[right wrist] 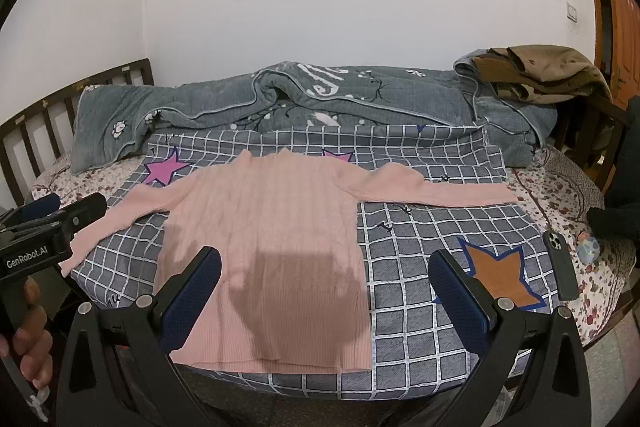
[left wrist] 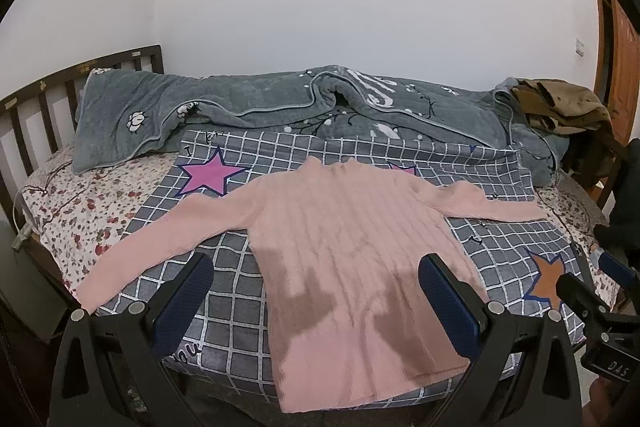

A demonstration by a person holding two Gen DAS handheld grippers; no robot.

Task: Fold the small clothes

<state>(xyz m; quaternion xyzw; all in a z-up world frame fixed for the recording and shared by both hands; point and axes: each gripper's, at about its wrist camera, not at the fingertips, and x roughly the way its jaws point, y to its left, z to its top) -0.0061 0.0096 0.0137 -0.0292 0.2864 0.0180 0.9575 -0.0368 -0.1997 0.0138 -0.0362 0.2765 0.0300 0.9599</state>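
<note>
A pink ribbed sweater [left wrist: 344, 227] [right wrist: 264, 227] lies flat on a grey checked cloth [left wrist: 224, 331] [right wrist: 416, 267] with stars, both sleeves spread out sideways and the hem toward me. My left gripper [left wrist: 316, 267] hovers open above the sweater's lower body, nothing between its fingers. My right gripper [right wrist: 326, 263] also hangs open, above the sweater's lower right edge and the cloth. In the right wrist view the left gripper's body [right wrist: 40, 239] shows at the left edge, held by a hand [right wrist: 32, 339]. The right gripper shows at the right edge of the left wrist view, its state there unclear.
A crumpled grey blanket [left wrist: 280, 107] [right wrist: 320, 99] runs along the back of the bed, with brown clothes [left wrist: 560, 103] [right wrist: 540, 71] on its right end. A phone [right wrist: 560, 267] lies on the floral sheet [right wrist: 580, 211] at the right. A wooden headboard [left wrist: 40, 115] stands at left.
</note>
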